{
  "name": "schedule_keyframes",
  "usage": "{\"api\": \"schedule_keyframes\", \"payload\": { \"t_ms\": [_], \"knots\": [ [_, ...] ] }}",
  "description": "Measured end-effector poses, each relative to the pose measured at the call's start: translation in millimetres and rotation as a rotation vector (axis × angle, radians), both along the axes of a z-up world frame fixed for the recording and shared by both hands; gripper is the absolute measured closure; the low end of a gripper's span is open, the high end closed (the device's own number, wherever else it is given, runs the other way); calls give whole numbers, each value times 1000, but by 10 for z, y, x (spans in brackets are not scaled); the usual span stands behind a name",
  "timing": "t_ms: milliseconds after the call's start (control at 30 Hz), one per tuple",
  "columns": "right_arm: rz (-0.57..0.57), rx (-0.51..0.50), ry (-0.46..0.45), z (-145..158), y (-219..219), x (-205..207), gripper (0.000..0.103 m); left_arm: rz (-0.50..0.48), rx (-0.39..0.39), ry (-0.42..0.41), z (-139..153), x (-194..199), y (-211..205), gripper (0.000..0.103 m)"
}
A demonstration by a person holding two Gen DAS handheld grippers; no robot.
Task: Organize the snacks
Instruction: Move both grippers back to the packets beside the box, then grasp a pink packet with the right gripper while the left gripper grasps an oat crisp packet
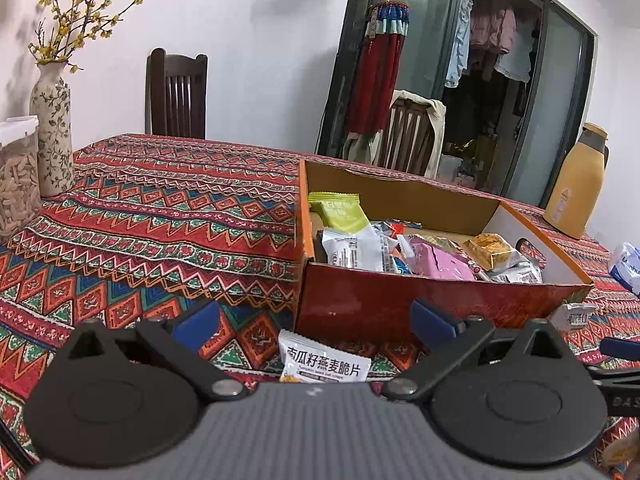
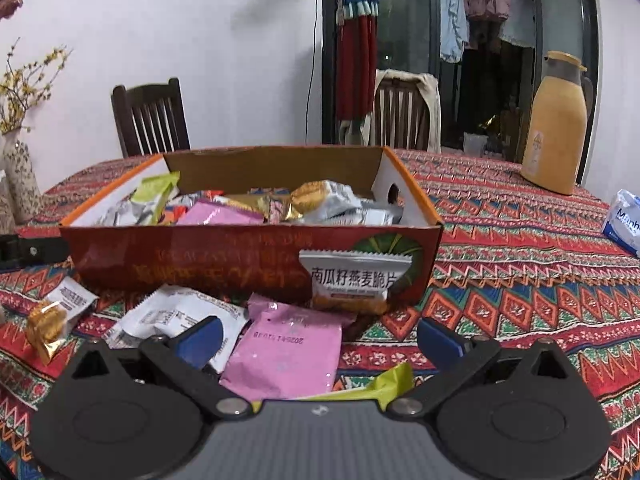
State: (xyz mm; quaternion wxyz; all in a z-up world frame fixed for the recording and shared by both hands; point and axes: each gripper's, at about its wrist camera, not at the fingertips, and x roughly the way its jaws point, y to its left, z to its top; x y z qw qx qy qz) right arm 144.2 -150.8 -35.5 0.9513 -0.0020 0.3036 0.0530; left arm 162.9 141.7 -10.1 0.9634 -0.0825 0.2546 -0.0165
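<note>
Cardboard box [image 2: 248, 256] at my twelve o'clock was half filled, several packets [image 2: 280, 356] lay outside, and I held both grippers [image 1: 316, 320] [image 2: 320, 340] wide, empty

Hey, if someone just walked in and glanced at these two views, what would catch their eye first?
Probably the open red box mid-table, heaped with snack packets, on a loud zigzag tablecloth. Next, loose packets lie on the cloth in front of it: a pink packet and a white packet leaning on the box's front wall. The right gripper hangs open over them; the left gripper is open too.
</note>
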Motion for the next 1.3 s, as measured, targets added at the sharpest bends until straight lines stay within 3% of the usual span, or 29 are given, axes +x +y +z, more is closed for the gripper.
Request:
{"api": "schedule_keyframes", "payload": {
  "t_ms": [200,433,833,933,1133,1300],
  "knots": [
    [5,-37,64,-85,64,185,4,17,-24,-4,0,-2,54,0],
    [47,-39,107,-114,124,276,31,16,-34,0,-5,7,66,0],
    [84,-7,142,-153,108,318,31,24,-39,-2,-14,2,91,0],
    [81,-8,120,-148,134,265,42,29,-40,4,-24,14,96,0],
    [86,12,76,-135,150,144,43,28,-42,11,-32,32,91,0],
    [52,49,-28,6,94,-28,42,30,-44,12,-33,34,97,0]
  ]
}}
